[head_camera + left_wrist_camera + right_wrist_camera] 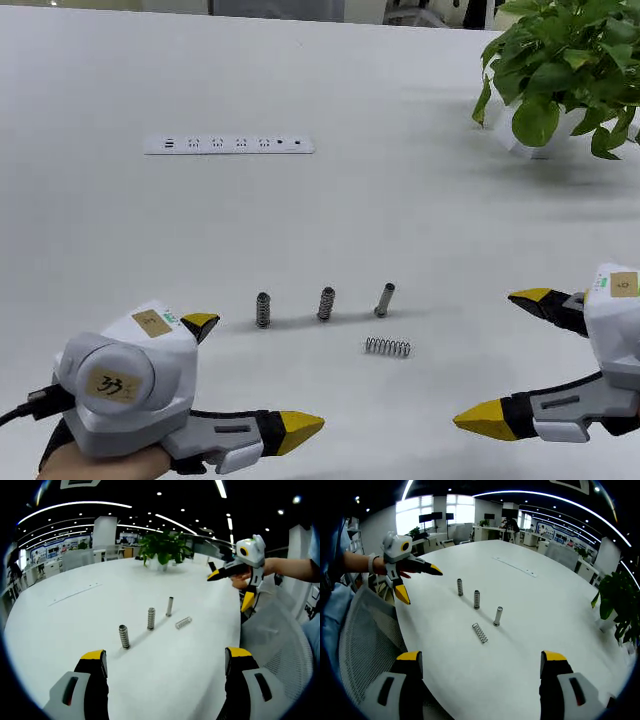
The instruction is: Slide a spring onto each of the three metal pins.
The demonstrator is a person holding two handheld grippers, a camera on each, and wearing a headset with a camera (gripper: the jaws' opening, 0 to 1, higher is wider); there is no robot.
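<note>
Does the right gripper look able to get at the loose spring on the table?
Probably yes: the right gripper is open, and bare table lies between it and the loose spring.

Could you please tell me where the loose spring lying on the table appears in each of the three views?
Head view: loose spring, lower centre, just below the bare pin.
Left gripper view: centre, right of that pin.
Right gripper view: centre, lower left of that pin.
Shared landmark: the bare pin.

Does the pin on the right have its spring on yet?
Not yet, it is bare. The smooth silver metal pin shows no coils, and a loose coiled spring lies flat on the white table beside it.
</note>
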